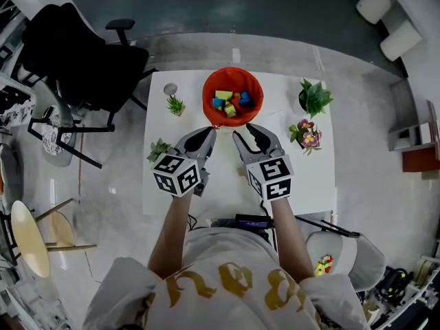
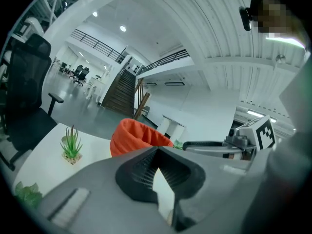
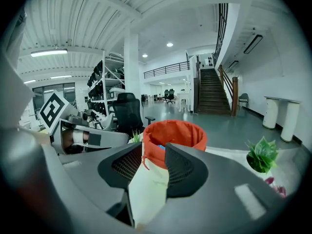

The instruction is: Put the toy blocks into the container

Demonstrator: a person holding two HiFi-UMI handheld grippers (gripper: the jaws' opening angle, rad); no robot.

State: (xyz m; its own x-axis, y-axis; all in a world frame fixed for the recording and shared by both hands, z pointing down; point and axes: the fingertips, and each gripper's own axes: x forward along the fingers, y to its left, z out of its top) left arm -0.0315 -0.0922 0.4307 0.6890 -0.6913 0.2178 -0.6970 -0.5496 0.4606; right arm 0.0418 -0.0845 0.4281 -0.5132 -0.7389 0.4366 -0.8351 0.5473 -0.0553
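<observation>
While toy blocks (image 1: pixel 231 102) lie in the orange container (image 1: pixel 207 91) just ahead of both tongs, left gripper (image 1: pixel 209 130) pressed together, empty, right gripper (image 1: pixel 242 130) spread, empty, white table (image 1: pixel 306 177) beneath.

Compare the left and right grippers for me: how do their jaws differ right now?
Left gripper has its jaw tips together; right gripper has them apart. Right gripper frames the orange container between its jaws; left gripper sees it off to the left. Both are empty.
</observation>
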